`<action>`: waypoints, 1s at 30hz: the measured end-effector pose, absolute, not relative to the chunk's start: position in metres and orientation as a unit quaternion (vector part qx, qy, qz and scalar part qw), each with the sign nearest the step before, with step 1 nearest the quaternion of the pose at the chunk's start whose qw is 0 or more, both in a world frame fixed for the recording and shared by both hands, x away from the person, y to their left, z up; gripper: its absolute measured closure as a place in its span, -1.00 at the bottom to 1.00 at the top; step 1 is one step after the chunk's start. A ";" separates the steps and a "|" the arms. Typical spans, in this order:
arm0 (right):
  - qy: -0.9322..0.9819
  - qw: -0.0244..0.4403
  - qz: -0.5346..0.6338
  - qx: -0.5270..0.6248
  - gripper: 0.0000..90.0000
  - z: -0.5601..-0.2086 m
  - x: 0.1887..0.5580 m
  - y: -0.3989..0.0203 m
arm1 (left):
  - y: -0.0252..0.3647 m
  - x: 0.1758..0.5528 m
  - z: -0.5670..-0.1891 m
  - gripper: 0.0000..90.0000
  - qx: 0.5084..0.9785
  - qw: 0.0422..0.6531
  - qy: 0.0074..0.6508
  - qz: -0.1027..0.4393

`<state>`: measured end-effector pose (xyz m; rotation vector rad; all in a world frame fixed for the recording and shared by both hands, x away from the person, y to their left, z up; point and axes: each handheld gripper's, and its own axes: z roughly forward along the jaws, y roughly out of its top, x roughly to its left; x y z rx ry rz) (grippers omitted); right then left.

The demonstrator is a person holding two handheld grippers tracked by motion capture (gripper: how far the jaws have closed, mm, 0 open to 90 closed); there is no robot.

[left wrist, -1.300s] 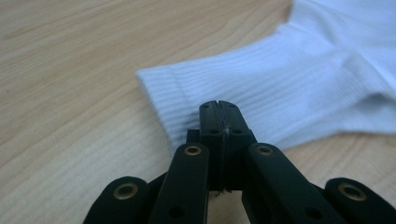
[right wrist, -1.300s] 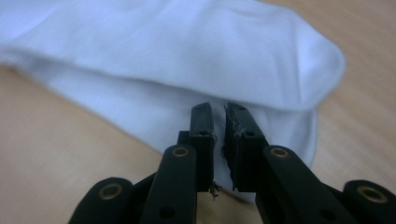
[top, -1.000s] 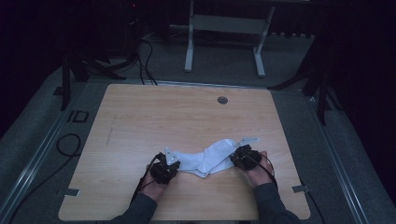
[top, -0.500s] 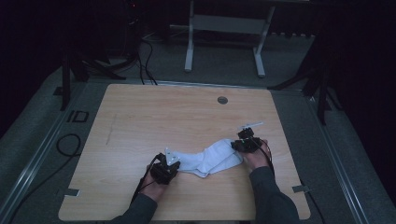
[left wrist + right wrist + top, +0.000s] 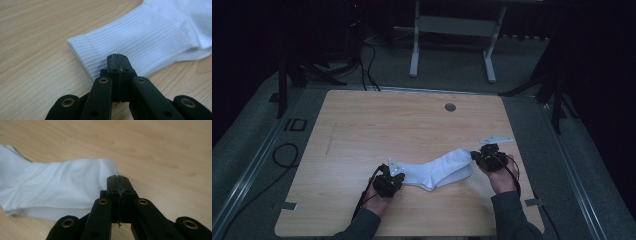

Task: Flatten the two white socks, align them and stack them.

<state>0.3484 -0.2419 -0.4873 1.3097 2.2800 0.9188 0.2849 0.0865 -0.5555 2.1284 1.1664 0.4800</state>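
Observation:
A white sock (image 5: 434, 171) lies stretched across the near part of the wooden table (image 5: 387, 125). My left gripper (image 5: 396, 174) is at its left end, jaws shut on the ribbed cuff (image 5: 140, 42), as the left gripper view (image 5: 117, 56) shows. At the sock's right end my right gripper (image 5: 475, 156) is shut on the toe edge. In the right gripper view (image 5: 117, 178) the sock (image 5: 57, 182) shows two flat layers running off to the left. A hand holds each gripper.
A round grommet hole (image 5: 450, 107) sits near the table's far edge. Behind the table stands a white metal frame (image 5: 452, 25). Cables (image 5: 284, 152) lie on the grey floor at the left. The table's front edge is just below both hands.
My right gripper has moved right and a little away from the person, pulling the sock's toe end out so the sock lies longer. The left gripper has stayed put.

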 end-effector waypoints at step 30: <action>0.820 0.099 0.332 0.455 0.43 -0.540 0.327 -0.247 | 0.108 0.294 -0.552 0.89 0.797 0.321 0.474 0.192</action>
